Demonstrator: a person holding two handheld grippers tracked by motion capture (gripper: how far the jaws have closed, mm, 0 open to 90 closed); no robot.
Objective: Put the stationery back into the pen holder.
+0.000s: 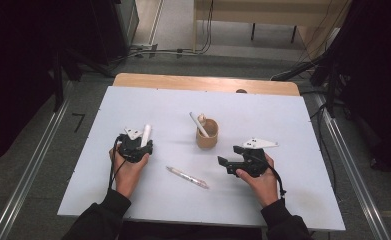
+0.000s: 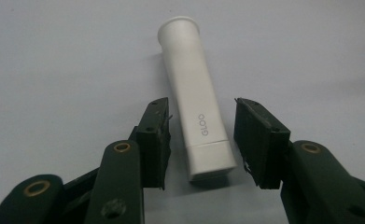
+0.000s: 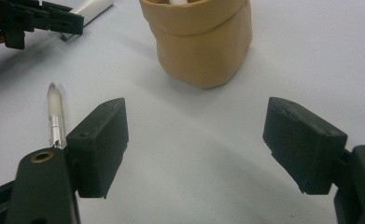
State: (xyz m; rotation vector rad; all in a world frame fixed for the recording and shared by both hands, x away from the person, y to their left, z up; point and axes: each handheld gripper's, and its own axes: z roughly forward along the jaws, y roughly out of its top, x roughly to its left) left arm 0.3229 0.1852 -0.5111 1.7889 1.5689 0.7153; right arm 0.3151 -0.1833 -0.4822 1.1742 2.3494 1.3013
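Left claw (image 2: 201,140): it straddles a white glue stick (image 2: 196,98) marked "GLOO" that lies flat on the white worktop (image 1: 263,115). In the left gripper view the tube sits between the two jaws near its capped end, with a narrow gap visible on each side; the pads are not pressing on it. State: jaws apart, nothing gripped. In the high view the tube lies at the left side of the worktop, its far end projecting beyond the claw toward the back edge.

Right claw (image 3: 196,144): jaws stand wide apart over bare worktop, nothing between them. It sits at the right side of the worktop and points toward the tan cup.

Tan cup (image 1: 207,134): upright near the centre of the worktop, just beyond the right claw. A white stick-shaped item (image 1: 198,123) leans out of it to the left; its exact kind cannot be determined.

Pen (image 1: 187,177): a pale pen with a clear barrel lies flat between the two hands, in front of the cup, apart from both claws and from the cup
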